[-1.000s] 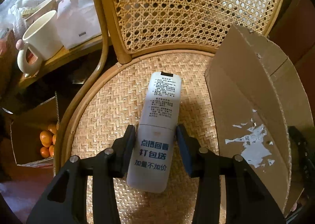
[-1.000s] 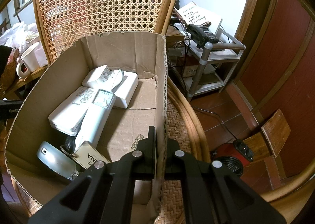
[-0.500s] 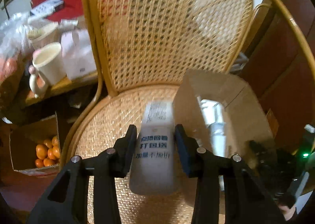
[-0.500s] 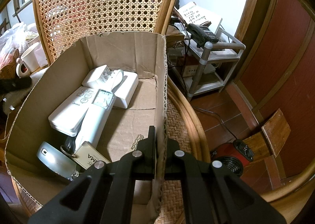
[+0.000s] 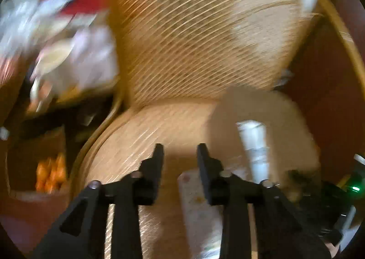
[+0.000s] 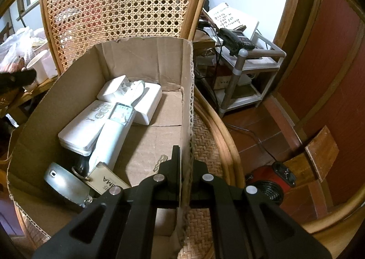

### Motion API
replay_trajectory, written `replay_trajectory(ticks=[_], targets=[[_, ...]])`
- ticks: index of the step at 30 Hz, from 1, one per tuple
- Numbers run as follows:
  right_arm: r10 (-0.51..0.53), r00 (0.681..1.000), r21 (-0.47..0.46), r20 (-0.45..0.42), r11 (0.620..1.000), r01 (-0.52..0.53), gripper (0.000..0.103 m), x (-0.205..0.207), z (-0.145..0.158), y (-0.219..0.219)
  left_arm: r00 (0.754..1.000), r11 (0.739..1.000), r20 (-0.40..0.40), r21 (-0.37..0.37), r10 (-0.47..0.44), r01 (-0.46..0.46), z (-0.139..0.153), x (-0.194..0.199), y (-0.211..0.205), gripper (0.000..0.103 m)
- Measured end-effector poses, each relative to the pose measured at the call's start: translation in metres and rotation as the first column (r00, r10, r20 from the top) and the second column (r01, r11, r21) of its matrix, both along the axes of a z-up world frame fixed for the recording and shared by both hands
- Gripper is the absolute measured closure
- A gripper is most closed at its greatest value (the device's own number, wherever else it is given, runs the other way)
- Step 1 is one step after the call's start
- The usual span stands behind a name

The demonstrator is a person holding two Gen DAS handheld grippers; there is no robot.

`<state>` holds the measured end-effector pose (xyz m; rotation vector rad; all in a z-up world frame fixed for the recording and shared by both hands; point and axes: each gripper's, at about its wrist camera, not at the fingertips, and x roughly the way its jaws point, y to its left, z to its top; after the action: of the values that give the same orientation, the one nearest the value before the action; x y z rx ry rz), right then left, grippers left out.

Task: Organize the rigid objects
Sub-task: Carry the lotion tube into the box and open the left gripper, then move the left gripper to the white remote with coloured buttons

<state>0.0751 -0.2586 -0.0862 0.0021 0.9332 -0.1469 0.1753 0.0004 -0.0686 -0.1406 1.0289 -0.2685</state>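
While the right gripper pinches the cardboard box by its right wall on the rattan chair, white remotes lie inside the box, left gripper blurred, fingers spread, a white remote just below them, beside the box.

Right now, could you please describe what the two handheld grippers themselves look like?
Both the left gripper and the right gripper are matte black plastic: two flat, tapering fingers on angular, triangular-cutout linkage arms joined by round silver pivot pins. No cables, markings or sleeves show.
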Motion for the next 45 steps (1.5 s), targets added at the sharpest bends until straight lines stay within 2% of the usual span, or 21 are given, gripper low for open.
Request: replay_trajectory(ticks=[1,3,5,7,9,13,15,25,32,37,40,42,44,45], targets=[[-0.002,1.0,0.001,-0.002,1.0,0.002,0.097,0.0,0.0,0.0,0.999,1.0,-0.038,-0.024,0.006,-0.007,-0.006,0.002,0.007,0.069],[-0.008,1.0,0.002,-0.003,1.0,0.008,0.097,0.002,0.001,0.0,0.996,0.998,-0.087,-0.068,-0.002,-0.004,-0.015,0.002,0.02,0.057],[-0.013,1.0,0.001,-0.004,1.0,0.013,0.097,0.003,0.002,0.0,0.995,0.999,-0.096,-0.048,-0.006,0.001,-0.016,-0.003,0.023,0.023],[-0.014,1.0,0.001,-0.004,1.0,0.014,0.097,0.004,0.002,0.0,0.997,1.0,-0.075,-0.001,-0.019,0.019,-0.015,-0.007,0.022,0.022],[-0.014,1.0,0.001,-0.004,1.0,0.014,0.097,0.004,0.002,0.0,0.994,0.997,-0.089,0.031,-0.065,0.068,-0.02,-0.01,0.015,0.021],[-0.013,1.0,0.001,-0.005,1.0,0.013,0.097,0.005,0.002,0.0,0.968,0.974,-0.126,0.037,-0.218,0.224,-0.031,-0.02,-0.003,0.016],[-0.013,1.0,0.0,-0.005,1.0,0.013,0.097,0.005,0.002,0.0,0.949,0.955,-0.147,0.056,-0.28,0.291,-0.037,-0.026,-0.013,0.016],[-0.001,1.0,-0.009,-0.007,1.0,0.001,0.097,0.004,0.001,0.002,0.88,0.902,-0.241,0.043,-0.409,0.43,-0.059,-0.038,-0.036,0.016],[-0.006,1.0,-0.009,-0.007,1.0,0.005,0.097,0.004,0.001,0.002,0.877,0.893,-0.263,0.097,-0.403,0.439,-0.07,-0.039,-0.045,0.012],[-0.007,1.0,-0.009,-0.008,1.0,0.007,0.097,0.005,0.001,0.002,0.888,0.861,-0.255,0.252,-0.382,0.442,-0.08,-0.045,-0.063,0.011],[-0.006,1.0,-0.009,-0.008,1.0,0.006,0.097,0.005,0.001,0.002,0.898,0.848,-0.221,0.303,-0.38,0.434,-0.08,-0.047,-0.072,0.011],[-0.005,1.0,-0.009,-0.008,1.0,0.005,0.097,0.005,0.001,0.002,0.895,0.844,-0.206,0.303,-0.396,0.443,-0.081,-0.049,-0.076,0.018],[-0.004,1.0,-0.009,-0.008,1.0,0.004,0.097,0.005,0.001,0.002,0.873,0.847,-0.21,0.226,-0.439,0.48,-0.077,-0.052,-0.079,0.054],[-0.004,1.0,-0.009,-0.008,1.0,0.004,0.097,0.005,0.001,0.002,0.873,0.847,-0.205,0.227,-0.442,0.481,-0.075,-0.051,-0.082,0.057]])
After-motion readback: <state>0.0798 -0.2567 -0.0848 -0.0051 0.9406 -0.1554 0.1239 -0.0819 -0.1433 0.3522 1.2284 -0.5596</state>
